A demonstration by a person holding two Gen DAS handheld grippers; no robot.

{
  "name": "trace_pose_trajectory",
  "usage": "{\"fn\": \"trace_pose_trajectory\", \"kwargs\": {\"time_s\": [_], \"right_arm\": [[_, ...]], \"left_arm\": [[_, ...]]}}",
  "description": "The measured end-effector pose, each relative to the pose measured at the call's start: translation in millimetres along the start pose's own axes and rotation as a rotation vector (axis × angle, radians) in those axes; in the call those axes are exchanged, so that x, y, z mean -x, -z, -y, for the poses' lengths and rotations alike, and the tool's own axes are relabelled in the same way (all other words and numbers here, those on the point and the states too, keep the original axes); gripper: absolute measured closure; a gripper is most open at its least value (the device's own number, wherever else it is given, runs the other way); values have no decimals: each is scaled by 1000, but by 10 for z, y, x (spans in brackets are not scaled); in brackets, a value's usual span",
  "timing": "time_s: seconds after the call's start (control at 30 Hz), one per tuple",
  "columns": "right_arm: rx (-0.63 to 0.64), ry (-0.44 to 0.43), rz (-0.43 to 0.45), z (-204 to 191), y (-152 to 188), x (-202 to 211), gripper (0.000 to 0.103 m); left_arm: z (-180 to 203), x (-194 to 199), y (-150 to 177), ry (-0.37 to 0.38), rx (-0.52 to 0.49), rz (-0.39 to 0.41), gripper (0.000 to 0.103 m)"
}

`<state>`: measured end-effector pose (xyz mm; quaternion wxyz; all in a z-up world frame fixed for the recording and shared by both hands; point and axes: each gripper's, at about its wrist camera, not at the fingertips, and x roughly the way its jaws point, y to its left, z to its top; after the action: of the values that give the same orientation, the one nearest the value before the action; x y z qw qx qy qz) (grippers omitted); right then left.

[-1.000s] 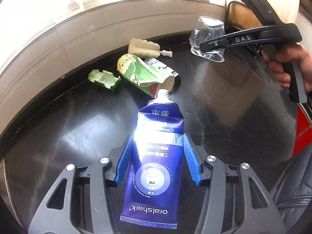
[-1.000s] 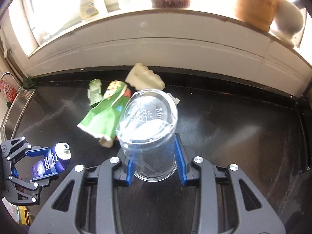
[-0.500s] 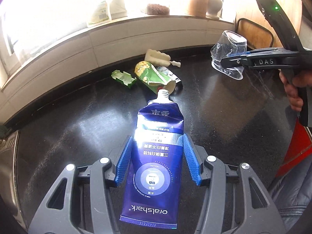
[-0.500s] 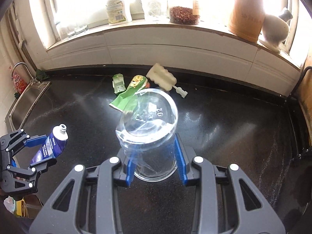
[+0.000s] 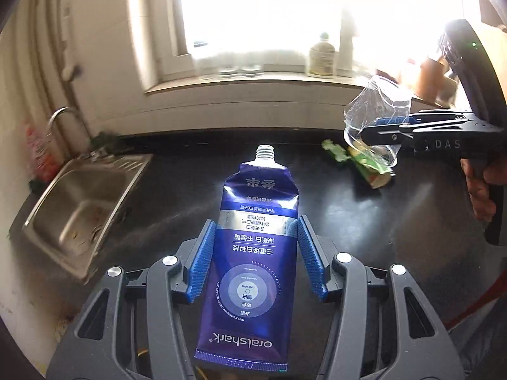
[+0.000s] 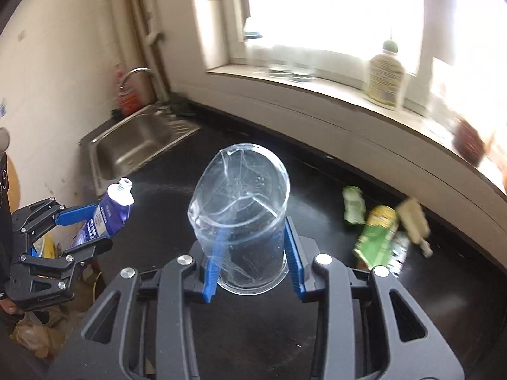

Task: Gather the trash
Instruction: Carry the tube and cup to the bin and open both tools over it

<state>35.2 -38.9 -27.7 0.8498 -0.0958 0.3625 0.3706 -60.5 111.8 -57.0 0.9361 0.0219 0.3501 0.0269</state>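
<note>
Left claw (image 5: 257,258) gripping blue "oralshark" toothpaste tube (image 5: 253,272), right claw (image 6: 250,253) clamping cracked clear cup (image 6: 240,215)

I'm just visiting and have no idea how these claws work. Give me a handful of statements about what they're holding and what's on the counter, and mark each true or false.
1. The left claw grips a blue toothpaste tube. True.
2. The tube still has its cap on. False: its threaded nozzle is bare.
3. The right claw holds a clear plastic cup, cracked and crumpled. True.
4. The cup is full of water. False: it looks empty.
5. Green wrappers lie on the black counter. True.
6. The steel sink is piled with dishes. False: none show in its basin.
</note>
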Motion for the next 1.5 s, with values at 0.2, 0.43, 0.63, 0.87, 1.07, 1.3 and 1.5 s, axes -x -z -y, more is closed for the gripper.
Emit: {"fn": "trace_pose_trajectory", "kwargs": {"time_s": [0.2, 0.43, 0.63, 0.87, 1.07, 1.3, 1.5], "right_arm": [[228, -259, -76, -1495, -155, -559, 66], [424, -473, -227, -3111, 310, -1125, 65], [509, -517, -348, -3805, 863, -1611, 64], [532, -463, -473, -4164, 1252, -2434, 63], [542, -437, -510, -4292, 1364, -2840, 47], [532, -432, -540, -4247, 1384, -2959, 22], [527, -451, -517, -4171, 1261, -2650, 21]], "left_arm": [[-813, 589, 781, -237, 209, -59, 52], [-1463, 906, 1921, -392, 409, -185, 52], [-1813, 755, 2889, -427, 543, -290, 52], [-2122, 246, 3506, -415, 650, -329, 51], [-2197, -51, 3716, -401, 637, -314, 51], [-2246, -174, 3804, -416, 650, -345, 18], [-2210, 4, 3623, -438, 632, -339, 15]]}}
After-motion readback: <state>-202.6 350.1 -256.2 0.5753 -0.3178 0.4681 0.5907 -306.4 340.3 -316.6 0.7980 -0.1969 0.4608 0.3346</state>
